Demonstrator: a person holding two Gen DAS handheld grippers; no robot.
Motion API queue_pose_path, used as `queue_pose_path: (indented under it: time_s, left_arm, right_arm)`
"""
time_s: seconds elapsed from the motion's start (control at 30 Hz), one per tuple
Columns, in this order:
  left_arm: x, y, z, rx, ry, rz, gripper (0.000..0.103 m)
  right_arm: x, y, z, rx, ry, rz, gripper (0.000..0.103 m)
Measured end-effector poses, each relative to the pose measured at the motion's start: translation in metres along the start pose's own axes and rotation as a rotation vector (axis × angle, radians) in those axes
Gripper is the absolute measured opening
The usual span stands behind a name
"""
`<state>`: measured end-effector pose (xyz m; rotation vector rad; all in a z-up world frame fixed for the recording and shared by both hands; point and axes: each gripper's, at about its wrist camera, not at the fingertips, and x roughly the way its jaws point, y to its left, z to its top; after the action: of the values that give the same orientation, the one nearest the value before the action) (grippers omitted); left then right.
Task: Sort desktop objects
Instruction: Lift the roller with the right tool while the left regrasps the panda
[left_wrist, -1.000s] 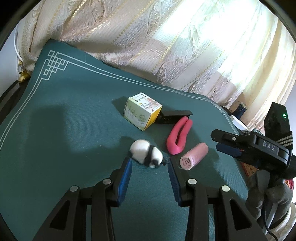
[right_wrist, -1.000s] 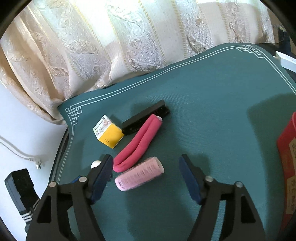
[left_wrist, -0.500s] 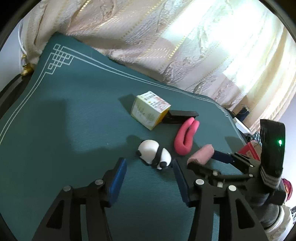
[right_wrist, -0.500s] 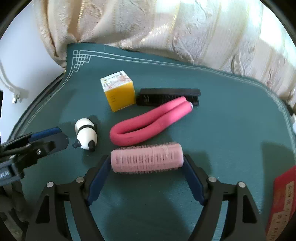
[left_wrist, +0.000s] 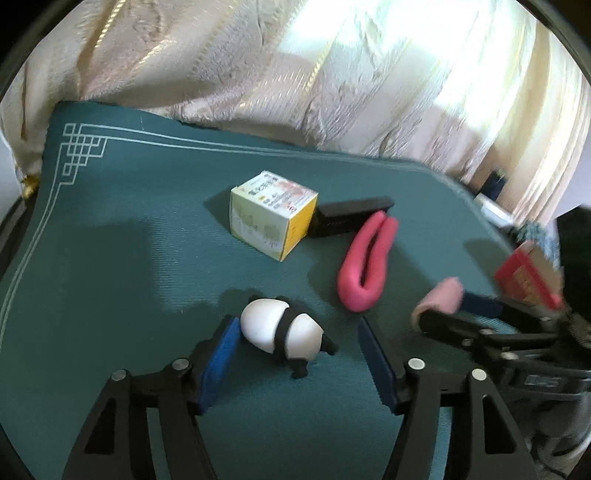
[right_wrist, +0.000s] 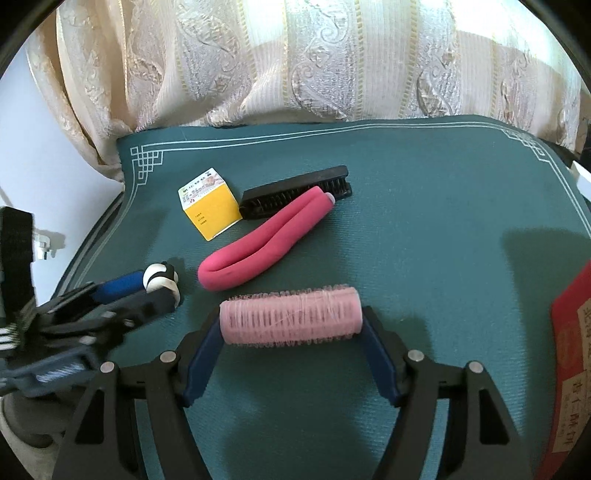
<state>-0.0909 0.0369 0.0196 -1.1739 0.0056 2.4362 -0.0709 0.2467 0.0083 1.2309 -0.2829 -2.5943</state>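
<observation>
1. Widening since a second ago, the left gripper (left_wrist: 297, 350) is opening its jaws, the panda toy (left_wrist: 284, 334) lying between them at lower centre and touching only the left pad.
2. The right gripper (right_wrist: 291, 347), earlier spread clear, now pinches the pink hair roller (right_wrist: 290, 317) endwise at lower centre.
3. Beyond lie the folded red foam curler (right_wrist: 266, 242), black comb (right_wrist: 295, 192) and yellow box (right_wrist: 208, 206) on the green mat (right_wrist: 424, 221); a red box (right_wrist: 572, 362) sits at the right edge.

box (left_wrist: 273, 214) and comb (left_wrist: 351, 218) block the far mat (left_wrist: 110, 240).
</observation>
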Motion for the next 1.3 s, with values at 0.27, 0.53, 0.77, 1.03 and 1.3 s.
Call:
queue_pose_path:
  time_s: [0.27,0.53,0.77,1.03,1.3]
  left_arm:
    - [0.005,0.004,0.001,0.003,0.015,0.002,0.048]
    - [-0.010,0.002,-0.006,-0.003,-0.029,0.004,0.034]
    - [-0.021,-0.007,-0.008,0.022,-0.052,0.018,0.028]
    - [-0.008,0.001,-0.001,-0.029,-0.014,0.081,0.080]
    - [0.010,0.001,0.014,-0.015,0.015,0.051,0.040]
  right_arm:
    - [0.000,0.001,0.001,-0.007,0.000,-0.003,0.075]
    - [-0.008,-0.008,0.000,0.052,-0.043,-0.031,0.075]
    - [-0.034,-0.008,-0.005,0.069,-0.090,-0.035,0.075]
    - [-0.034,-0.007,-0.009,0.069,-0.085,-0.036,0.075]
    - [-0.026,-0.012,-0.012,0.075,-0.068,-0.018,0.075]
